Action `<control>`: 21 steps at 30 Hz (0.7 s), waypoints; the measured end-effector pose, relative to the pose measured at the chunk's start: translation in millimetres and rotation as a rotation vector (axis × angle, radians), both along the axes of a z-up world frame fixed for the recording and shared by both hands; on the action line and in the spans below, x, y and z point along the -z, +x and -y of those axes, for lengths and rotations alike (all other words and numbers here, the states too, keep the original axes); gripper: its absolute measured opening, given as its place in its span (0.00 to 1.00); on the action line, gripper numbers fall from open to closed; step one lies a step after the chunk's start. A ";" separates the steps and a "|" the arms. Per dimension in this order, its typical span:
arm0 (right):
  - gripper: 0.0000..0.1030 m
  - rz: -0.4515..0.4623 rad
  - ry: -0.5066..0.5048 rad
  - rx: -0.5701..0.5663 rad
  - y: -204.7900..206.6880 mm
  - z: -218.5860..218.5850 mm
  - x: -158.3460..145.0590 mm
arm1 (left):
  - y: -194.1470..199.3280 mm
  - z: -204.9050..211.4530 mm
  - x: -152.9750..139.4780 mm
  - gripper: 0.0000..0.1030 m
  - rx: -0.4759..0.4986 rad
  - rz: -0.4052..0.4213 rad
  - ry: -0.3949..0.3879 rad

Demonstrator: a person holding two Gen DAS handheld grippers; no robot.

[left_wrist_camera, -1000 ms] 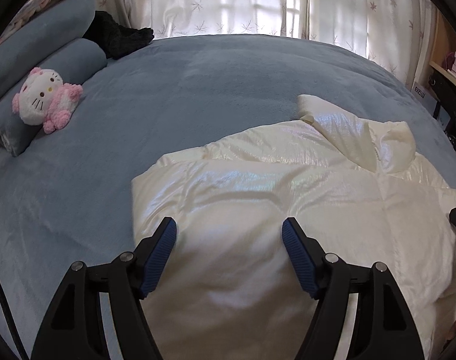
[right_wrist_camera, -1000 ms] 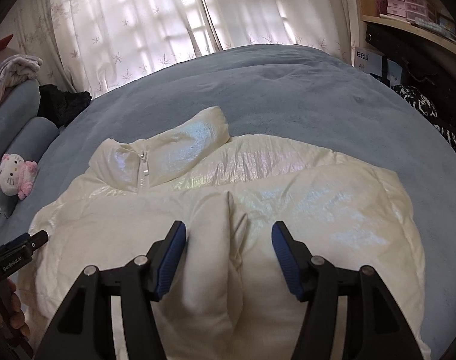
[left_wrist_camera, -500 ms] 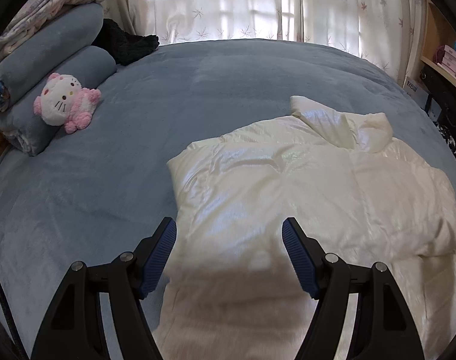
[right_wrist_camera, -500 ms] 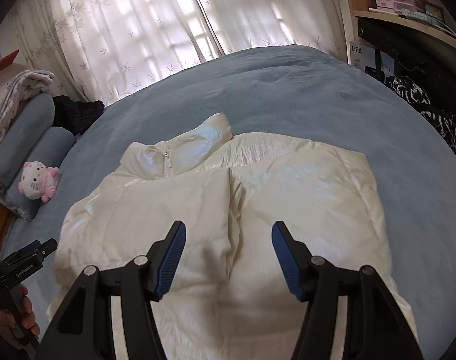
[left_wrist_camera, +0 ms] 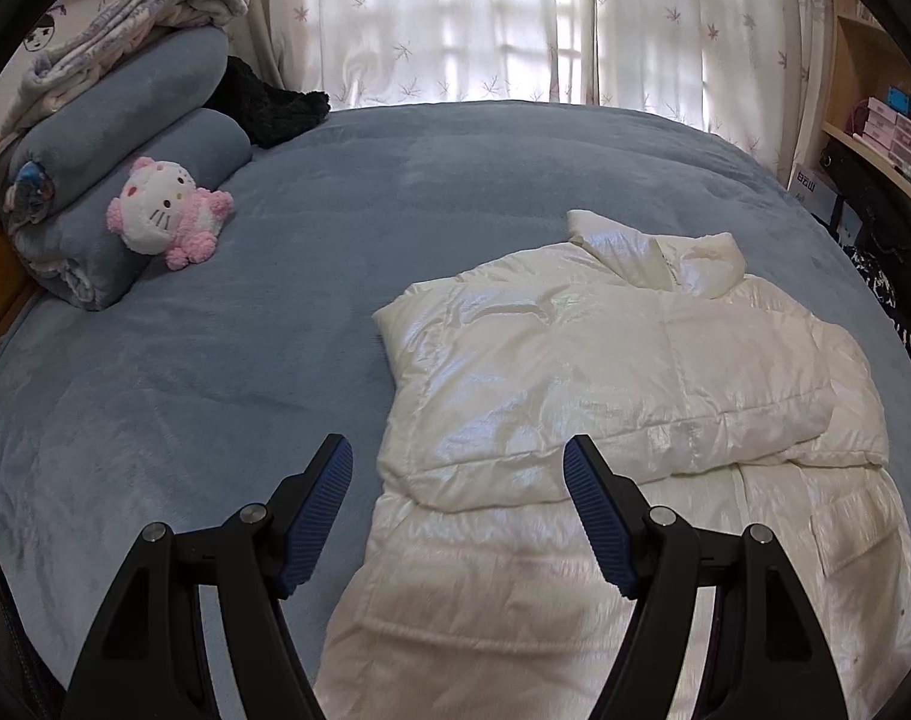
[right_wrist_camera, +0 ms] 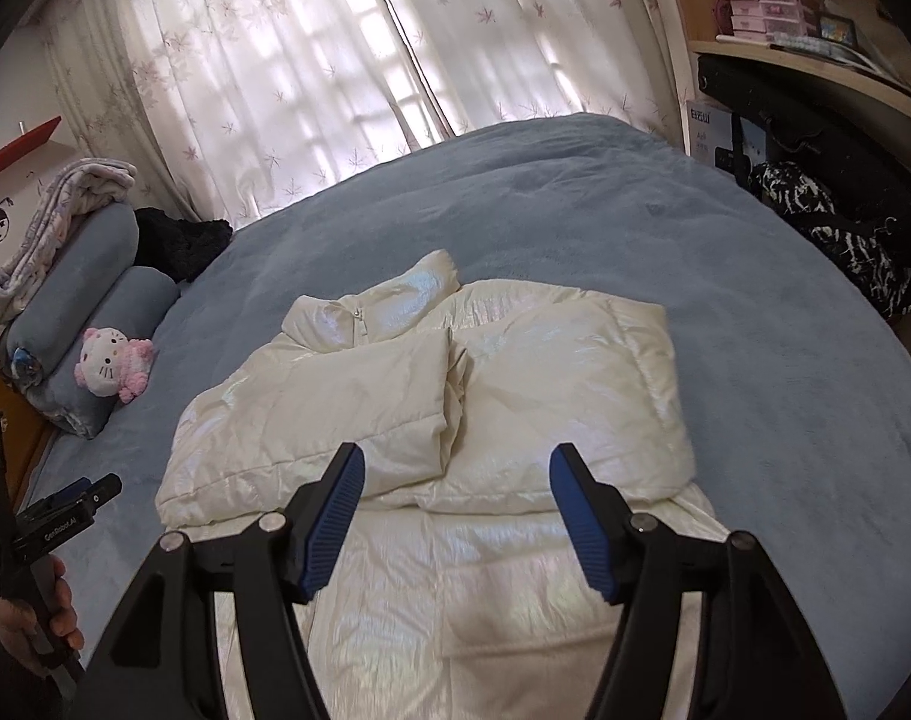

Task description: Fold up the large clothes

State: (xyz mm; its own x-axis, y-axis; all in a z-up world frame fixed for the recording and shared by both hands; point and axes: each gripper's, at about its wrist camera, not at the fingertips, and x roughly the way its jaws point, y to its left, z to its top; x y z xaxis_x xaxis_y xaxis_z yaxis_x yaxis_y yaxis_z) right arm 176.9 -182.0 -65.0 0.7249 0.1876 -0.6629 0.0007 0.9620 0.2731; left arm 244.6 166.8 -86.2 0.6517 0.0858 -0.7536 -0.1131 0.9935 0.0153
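Both the left gripper (left_wrist_camera: 458,507) and right gripper (right_wrist_camera: 452,516) gape empty; the puffy jacket (left_wrist_camera: 605,384), mid-frame, probably springs unfolded if released

One white puffer jacket (left_wrist_camera: 605,372) lies on one blue bed (left_wrist_camera: 275,360), with two sleeves folded across its chest; two tools are in view, the left tool (left_wrist_camera: 458,510) and the right tool (right_wrist_camera: 455,516), each with two blue-padded fingers spread apart and holding nothing. At the head of the bed there are two rolled blue blankets (left_wrist_camera: 125,138), one patterned blanket (left_wrist_camera: 131,18) on top of them, one pink-and-white plush cat (left_wrist_camera: 167,210) and one black garment (left_wrist_camera: 269,108); two curtain panels (right_wrist_camera: 275,72) hang behind.
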 end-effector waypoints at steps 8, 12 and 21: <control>0.70 -0.006 -0.026 -0.010 -23.3 6.3 -0.6 | -28.2 -10.0 0.9 0.70 -0.004 -0.026 0.014; 0.70 -0.030 -0.038 -0.033 -41.9 10.4 9.1 | -53.8 -18.0 15.2 0.70 0.021 -0.071 0.026; 0.71 -0.123 -0.107 -0.038 -107.1 52.0 41.2 | -122.3 -64.5 59.5 0.70 0.059 -0.223 -0.059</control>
State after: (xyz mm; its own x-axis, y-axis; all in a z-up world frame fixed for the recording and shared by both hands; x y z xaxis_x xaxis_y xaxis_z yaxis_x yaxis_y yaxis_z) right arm 69.8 -234.0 -106.2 0.6308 0.1367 -0.7639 -0.0086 0.9855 0.1692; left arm 122.3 231.3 -145.7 0.4713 0.0042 -0.8820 -0.0556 0.9981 -0.0250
